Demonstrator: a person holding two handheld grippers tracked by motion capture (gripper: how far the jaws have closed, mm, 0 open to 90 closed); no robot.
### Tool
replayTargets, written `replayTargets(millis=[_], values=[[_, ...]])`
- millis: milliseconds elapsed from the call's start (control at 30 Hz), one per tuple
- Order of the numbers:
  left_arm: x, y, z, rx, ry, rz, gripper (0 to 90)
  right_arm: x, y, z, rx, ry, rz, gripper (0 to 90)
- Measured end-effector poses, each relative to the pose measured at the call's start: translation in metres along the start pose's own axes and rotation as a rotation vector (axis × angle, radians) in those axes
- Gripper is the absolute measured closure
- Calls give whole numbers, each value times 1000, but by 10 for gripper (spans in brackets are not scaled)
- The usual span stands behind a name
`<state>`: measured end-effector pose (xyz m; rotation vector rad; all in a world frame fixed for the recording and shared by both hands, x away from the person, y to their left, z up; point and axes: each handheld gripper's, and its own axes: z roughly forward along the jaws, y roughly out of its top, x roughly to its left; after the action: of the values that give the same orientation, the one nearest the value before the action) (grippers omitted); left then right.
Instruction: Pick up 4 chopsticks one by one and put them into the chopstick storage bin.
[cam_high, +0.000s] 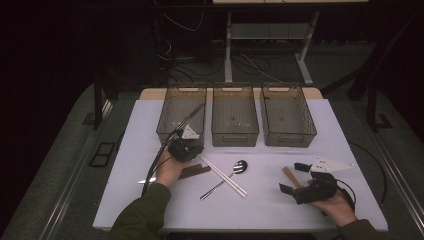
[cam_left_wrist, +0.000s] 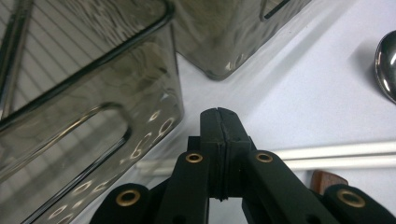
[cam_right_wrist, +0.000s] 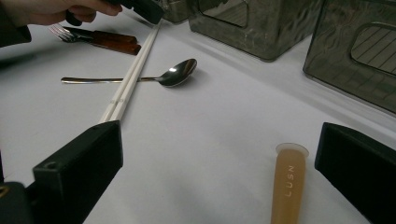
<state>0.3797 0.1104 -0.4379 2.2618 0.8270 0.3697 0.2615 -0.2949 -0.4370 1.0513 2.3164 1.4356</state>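
The left gripper (cam_high: 186, 148) – jaws pressed together, pinching nothing – hangs over the 2 white plastic chopsticks' (cam_high: 223, 175) far end, while the right gripper (cam_high: 295, 178), spread, straddles the amber translucent handle (cam_right_wrist: 288, 186).

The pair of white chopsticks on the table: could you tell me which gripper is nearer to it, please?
Left. The left gripper hangs shut right over the far end of the pair of white chopsticks; the right gripper rests open well off to their side.

3 bins (cam_high: 235, 122), 1 spoon (cam_high: 235, 171), 2 chopsticks (cam_high: 223, 175).
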Motion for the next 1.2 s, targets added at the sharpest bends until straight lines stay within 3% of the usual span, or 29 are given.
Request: replayTargets(millis=[233, 400, 433, 467, 700, 767, 900, 1100, 1200], values=[[-1, 0, 5, 30, -7, 5, 893, 0, 0, 0, -2, 0, -3, 11], [-1, 0, 6, 48, -30, 37, 895, 0, 0, -1, -2, 2, -5, 11], [-3, 0, 6, 51, -36, 19, 895, 0, 0, -1, -3, 2, -5, 11], [-2, 0, 6, 52, -38, 42, 895, 0, 0, -1, -3, 1, -5, 11], [-5, -2, 4, 60, -69, 9, 895, 0, 0, -1, -4, 1, -5, 11], [-5, -2, 3, 67, -78, 24, 895, 0, 0, -1, -5, 1, -4, 11], [-8, -4, 1, 68, -93, 17, 895, 0, 0, -1, -4, 1, -2, 11], [-5, -4, -5, 59, -88, 24, 894, 0, 0, -1, -4, 2, -6, 11], [2, -5, -16, 26, -56, -13, 894, 0, 0, -1, -4, 2, -6, 11]])
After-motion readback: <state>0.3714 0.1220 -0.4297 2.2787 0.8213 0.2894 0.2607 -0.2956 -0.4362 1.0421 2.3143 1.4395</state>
